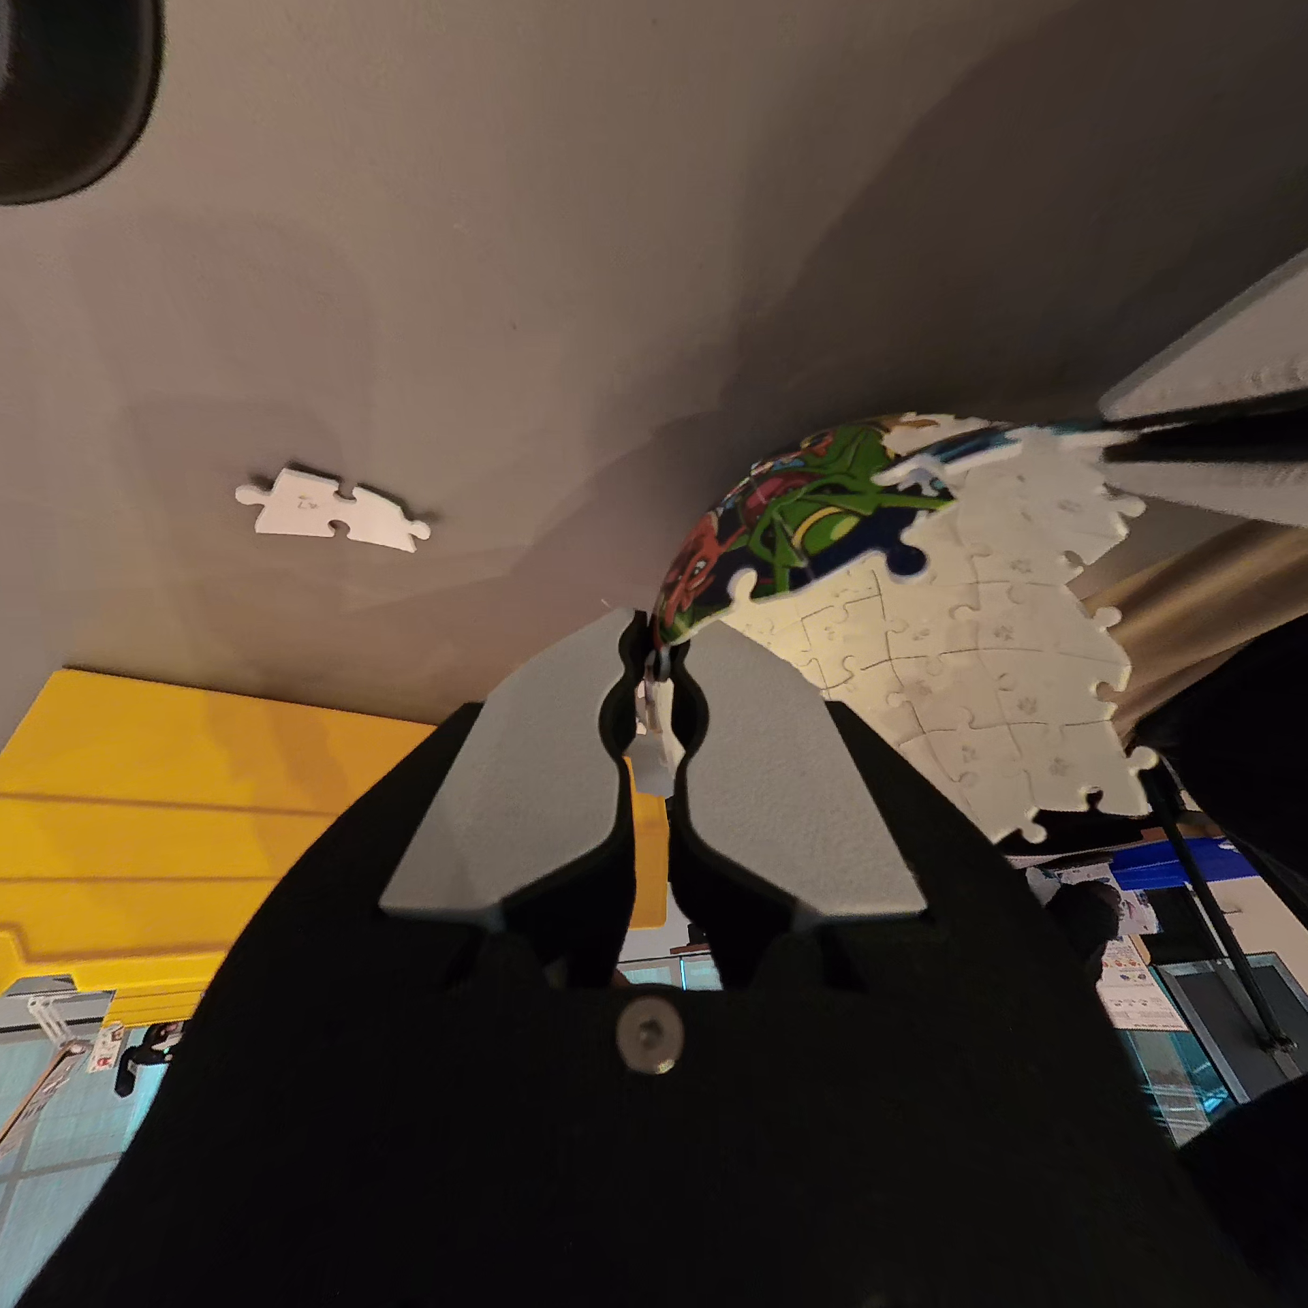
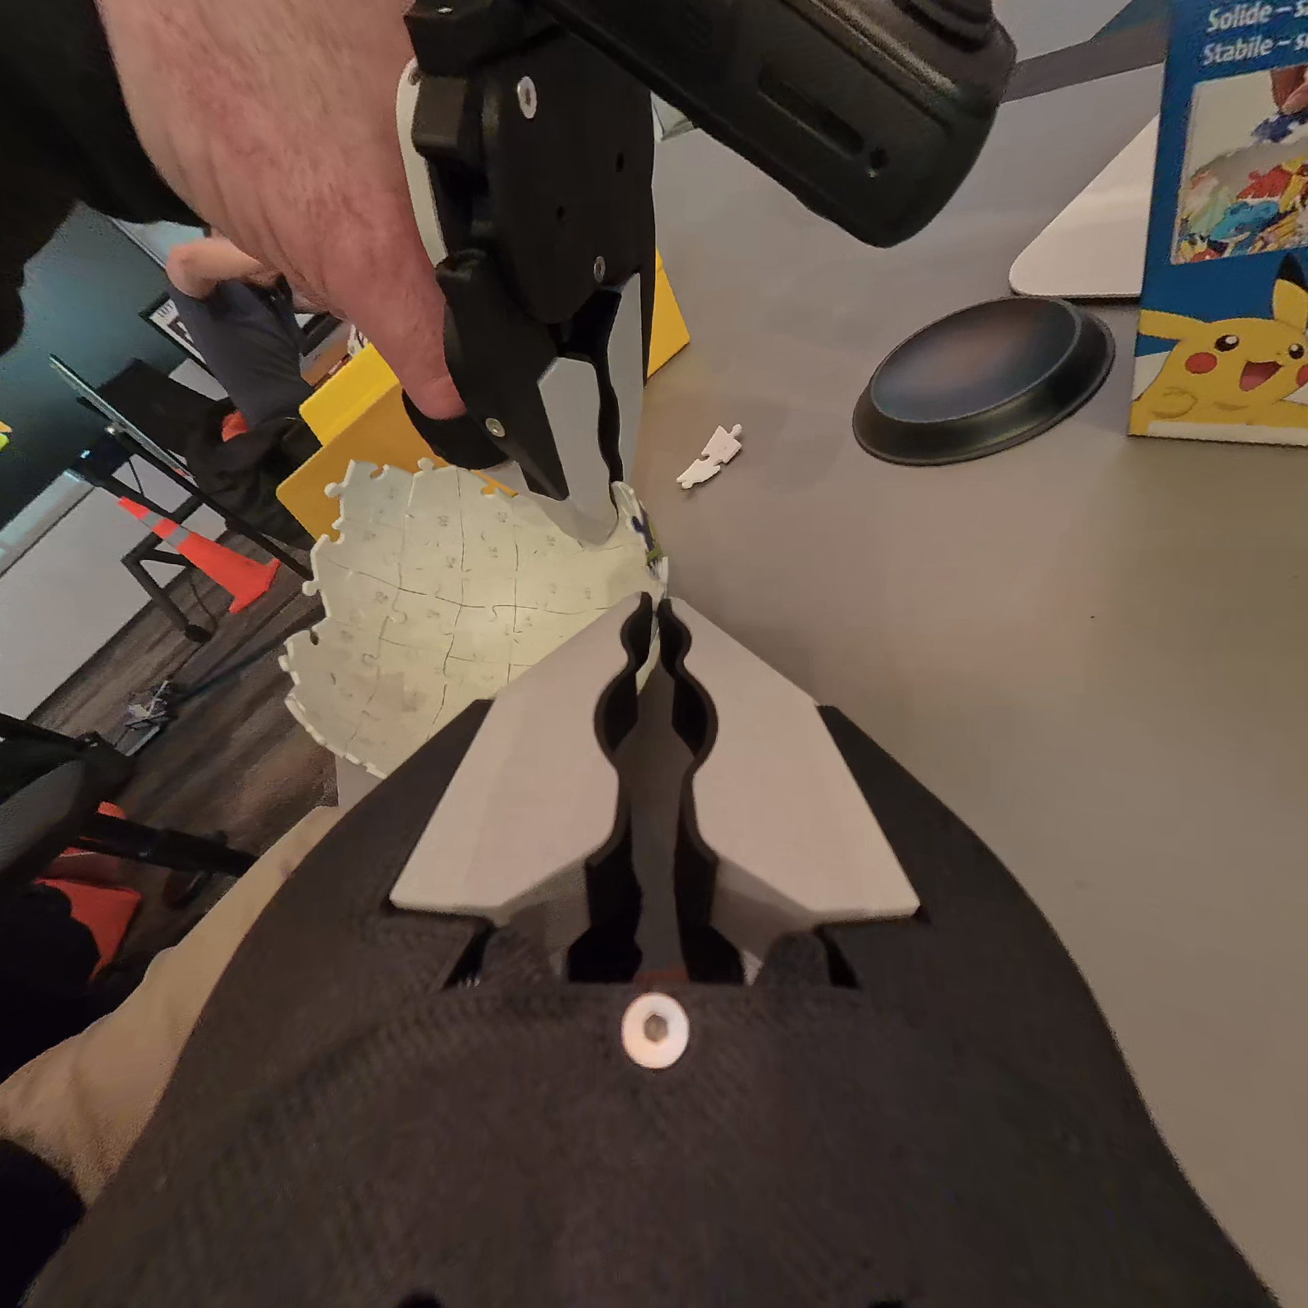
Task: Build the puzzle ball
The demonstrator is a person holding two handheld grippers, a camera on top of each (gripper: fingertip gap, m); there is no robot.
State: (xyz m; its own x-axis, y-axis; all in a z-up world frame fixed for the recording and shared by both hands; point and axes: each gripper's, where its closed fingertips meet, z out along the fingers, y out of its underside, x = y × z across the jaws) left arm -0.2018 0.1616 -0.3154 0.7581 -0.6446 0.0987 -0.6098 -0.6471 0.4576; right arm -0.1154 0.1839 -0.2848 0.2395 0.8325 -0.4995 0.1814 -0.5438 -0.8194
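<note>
The half-built puzzle ball (image 2: pixel 453 609) is held above the grey table (image 2: pixel 991 637), clamped at one rim by the left gripper (image 1: pixel 655 655). The opposite rim is pinched by the closed right gripper (image 2: pixel 655 609). Two joined loose pieces (image 1: pixel 333 509) are noted lying well apart.

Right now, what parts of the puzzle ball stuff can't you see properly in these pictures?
- Puzzle ball: its printed outside is almost all turned away in the right wrist view; the left wrist view shows only a strip.
- Loose white piece: its printed side is face down on the table in both views.
- Right gripper: whether it pinches the shell's rim is hidden behind its own fingers.
- Box: cut off by the right edge.
</note>
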